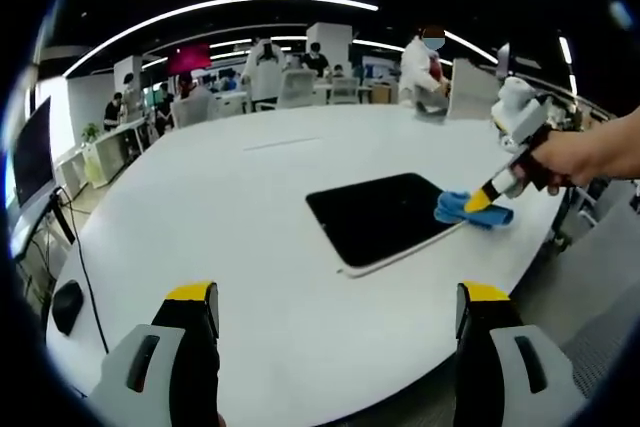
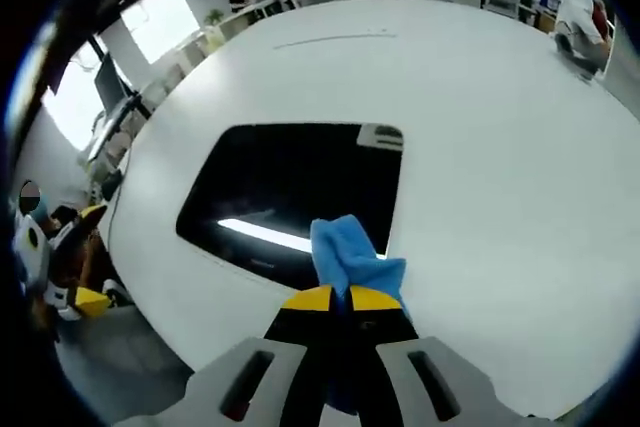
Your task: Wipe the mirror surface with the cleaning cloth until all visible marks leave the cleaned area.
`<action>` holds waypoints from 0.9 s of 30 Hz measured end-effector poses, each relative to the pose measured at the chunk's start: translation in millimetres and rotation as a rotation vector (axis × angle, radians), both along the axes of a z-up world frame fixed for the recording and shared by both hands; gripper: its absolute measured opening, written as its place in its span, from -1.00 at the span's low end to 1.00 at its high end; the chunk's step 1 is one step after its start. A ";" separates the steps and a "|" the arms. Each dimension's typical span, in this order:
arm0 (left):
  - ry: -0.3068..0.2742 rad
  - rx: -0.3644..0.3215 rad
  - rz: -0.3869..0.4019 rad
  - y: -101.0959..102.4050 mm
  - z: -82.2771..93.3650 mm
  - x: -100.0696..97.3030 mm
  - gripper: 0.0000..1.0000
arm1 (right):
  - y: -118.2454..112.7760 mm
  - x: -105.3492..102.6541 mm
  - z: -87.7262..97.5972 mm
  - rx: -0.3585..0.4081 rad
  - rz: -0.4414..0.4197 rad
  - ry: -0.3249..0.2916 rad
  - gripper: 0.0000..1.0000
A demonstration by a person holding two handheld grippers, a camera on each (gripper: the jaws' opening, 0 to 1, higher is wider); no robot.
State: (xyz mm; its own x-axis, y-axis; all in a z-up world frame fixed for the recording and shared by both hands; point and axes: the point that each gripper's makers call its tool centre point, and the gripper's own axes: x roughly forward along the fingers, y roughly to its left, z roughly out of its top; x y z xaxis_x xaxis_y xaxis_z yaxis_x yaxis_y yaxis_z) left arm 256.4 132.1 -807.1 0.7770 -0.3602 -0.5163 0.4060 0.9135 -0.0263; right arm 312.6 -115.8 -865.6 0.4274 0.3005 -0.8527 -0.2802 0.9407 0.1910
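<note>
In the right gripper view, the right gripper (image 2: 338,299) is seen at lower centre with its yellow-tipped black jaws closed on a soft, crumpled blue cleaning cloth (image 2: 350,255), a fold of which stands up just beyond the tips. The cloth is judged light and limp, so it should be held by a bunched fold, as it is here, with the loose part left to press flat. Just beyond it lies the dark, flat, rounded-rectangular mirror (image 2: 290,182) in its pale frame, flat on the white round table (image 2: 480,147); a ceiling light is reflected in the glass as a bright streak. The mirror is judged stiff, smooth and fragile; light pressure is advised, as it may slide on the tabletop. No marks can be made out on the glass. In the left gripper view, the left gripper (image 1: 338,312) is seen at the bottom, jaws wide apart and empty, well short of the mirror (image 1: 385,215) at centre right, where the cloth (image 1: 472,209) rests on its right-hand edge.
</note>
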 end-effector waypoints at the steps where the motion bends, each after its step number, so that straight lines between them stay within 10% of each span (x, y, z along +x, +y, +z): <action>1: -0.001 0.000 -0.001 -0.1 0.0 0.2 0.98 | -0.1 0.0 0.1 0.001 0.000 0.000 -1.00; 27: 0.008 0.004 -0.018 -2.6 -1.3 -1.8 0.98 | 27.2 3.7 0.2 0.013 0.031 -0.009 -1.00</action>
